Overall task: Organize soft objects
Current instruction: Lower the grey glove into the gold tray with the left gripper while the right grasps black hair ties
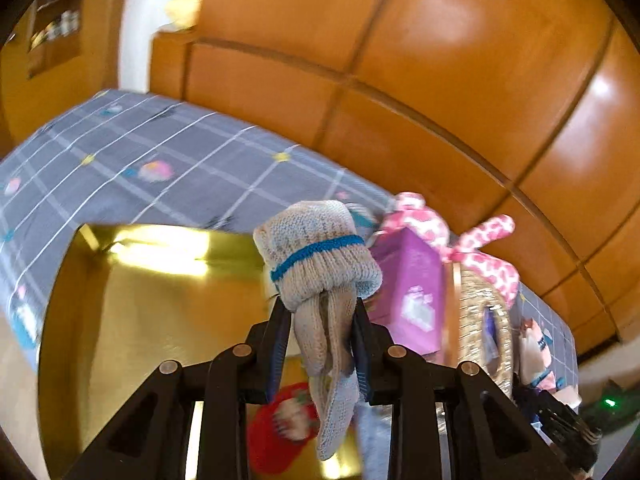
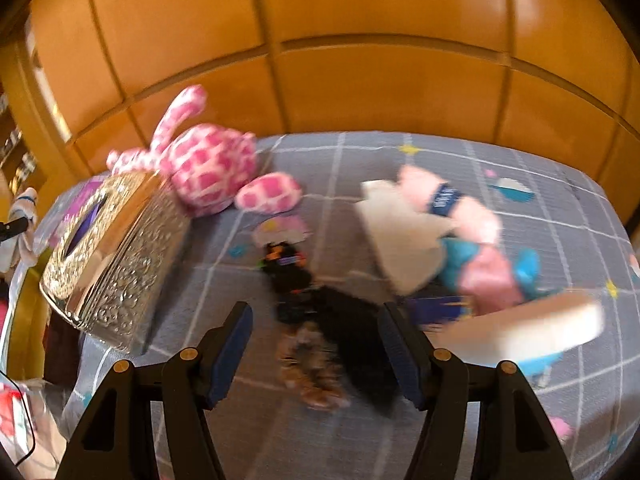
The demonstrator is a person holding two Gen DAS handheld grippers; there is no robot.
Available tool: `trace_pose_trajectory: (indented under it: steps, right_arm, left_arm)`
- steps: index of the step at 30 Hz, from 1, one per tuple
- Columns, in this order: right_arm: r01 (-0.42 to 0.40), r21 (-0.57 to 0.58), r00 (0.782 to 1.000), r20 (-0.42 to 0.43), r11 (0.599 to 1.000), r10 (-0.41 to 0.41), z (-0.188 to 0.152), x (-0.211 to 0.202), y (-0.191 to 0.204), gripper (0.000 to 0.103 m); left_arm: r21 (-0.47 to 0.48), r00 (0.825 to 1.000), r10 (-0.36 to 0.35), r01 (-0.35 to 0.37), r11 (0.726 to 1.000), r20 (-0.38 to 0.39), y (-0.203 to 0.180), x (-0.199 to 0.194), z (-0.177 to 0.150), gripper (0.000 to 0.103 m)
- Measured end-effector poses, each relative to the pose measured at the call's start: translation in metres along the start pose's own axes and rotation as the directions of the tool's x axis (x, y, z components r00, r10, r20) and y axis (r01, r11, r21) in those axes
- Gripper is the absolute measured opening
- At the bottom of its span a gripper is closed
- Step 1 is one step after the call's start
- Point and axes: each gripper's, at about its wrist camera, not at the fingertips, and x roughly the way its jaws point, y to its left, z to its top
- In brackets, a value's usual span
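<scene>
The left gripper [image 1: 322, 322] pinches a rolled pair of grey knit socks [image 1: 320, 264] between its blue pads, with nothing else caught there. The bundle is pale grey with a teal stripe round the folded cuff; the fat rolled end stands beyond the fingertips and the loose toes hang back between the fingers toward the camera, so its long axis runs along the gripper's own line. Below and to the left of it sits a shiny gold box [image 1: 140, 300], open, with a red soft item [image 1: 276, 432] inside. To its right come a purple box [image 1: 412, 288], a woven basket [image 1: 484, 308] and a pink-spotted plush rabbit [image 1: 492, 256]. Only the right wrist view shows the right gripper [image 2: 316, 352], spread wide and holding nothing, over a dark furry toy [image 2: 332, 332] lying on the grey checked bedsheet [image 2: 360, 160] between the fingers, blurred. Beyond its right finger lies a pink and teal plush doll [image 2: 452, 240]; the rabbit lies ahead on its left.
</scene>
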Motion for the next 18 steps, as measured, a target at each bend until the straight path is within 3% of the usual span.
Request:
trace_pose_trajectory:
  steps: [9,16,18]
  right_arm:
    - [-0.008,-0.072,0.994,-0.112,0.997,0.000,0.014,0.043,0.013,0.066]
    - [0.074,-0.198,0.975,-0.192,0.977,-0.113,0.025,0.078,0.027,0.065]
    - [0.113,-0.214,0.968,-0.198,0.970,-0.157,0.025,0.090,0.029,0.034]
  left_arm:
    - [-0.099,0.998,0.052,-0.056,0.994,-0.035,0.070,-0.009,-0.044,0.029]
    - [-0.136,0.996,0.069,-0.076,0.988,-0.056,0.091,-0.012,-0.072,0.029]
    - [-0.120,0.994,0.081,-0.088,0.989,-0.067,0.093,-0.010,-0.078,0.029]
